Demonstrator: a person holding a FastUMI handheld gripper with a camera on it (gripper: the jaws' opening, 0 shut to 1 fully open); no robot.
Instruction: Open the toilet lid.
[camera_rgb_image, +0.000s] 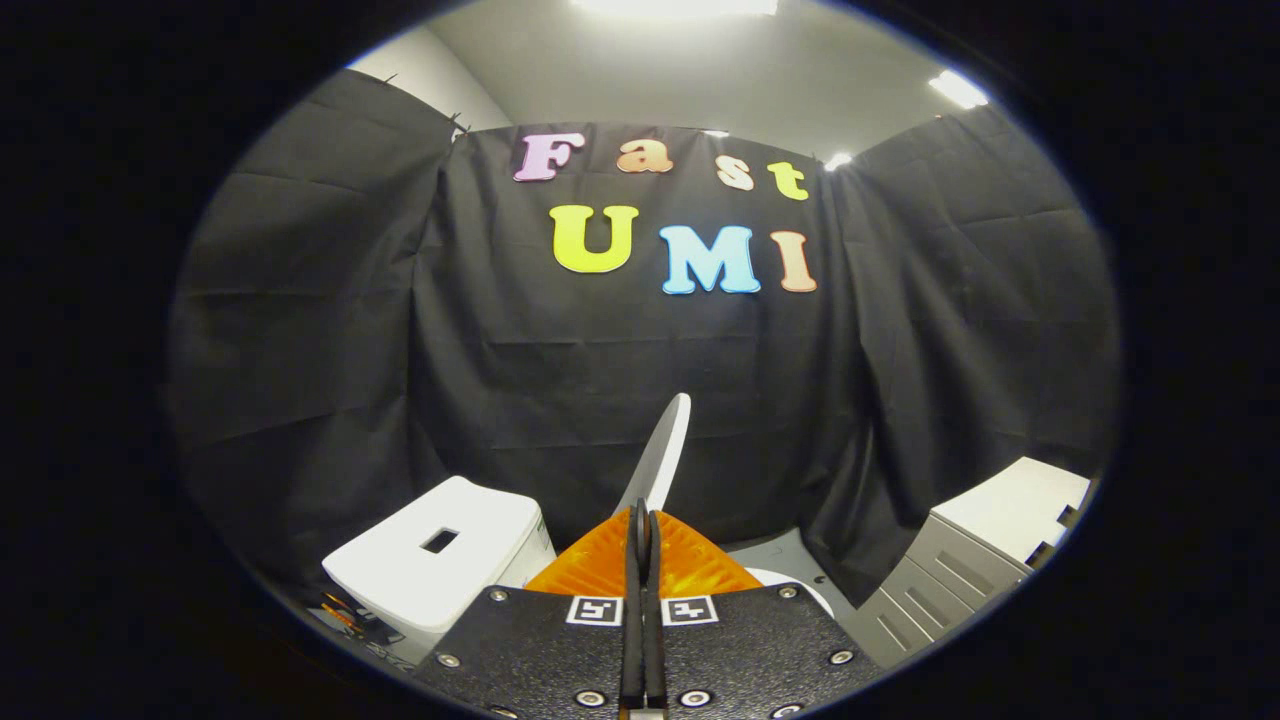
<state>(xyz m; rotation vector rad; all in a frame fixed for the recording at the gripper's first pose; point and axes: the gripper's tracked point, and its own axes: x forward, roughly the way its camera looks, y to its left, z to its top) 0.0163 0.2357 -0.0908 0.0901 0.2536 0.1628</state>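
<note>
**A:** Where is the lid, and does the gripper (641, 530) have it?

**B:** The thin white plastic toilet lid (662, 455) stands on edge just ahead of the fingertips, rising up and leaning slightly right against the black cloth wall (520, 370). Its lower end disappears right where the two fingers meet. The fingers are pressed together with almost no gap, and the lid's edge seems to run into that seam, so I judge they are pinching it, though the contact itself is hidden.

**A:** So which step is this?

**B:** By my reading, late in the lift. The lid is already raised well up, near vertical, so the opening looks mostly done.

**A:** What does the next move call for?

**B:** Probably carrying the lid a little further back until it rests by itself, then parting the fingers. Letting go too early could let it drop shut.

**A:** Anything nearby?

**B:** A white boxy toilet tank (440, 560) with a dark rectangular slot on top sits to the left of the fingers. A pale curved piece of the toilet rim (795, 585) peeks out just right of them. Further right stands a grey drawer cabinet (960, 570) with a pale top, well apart from the lid. Nothing seems to block the lid's path.
</note>
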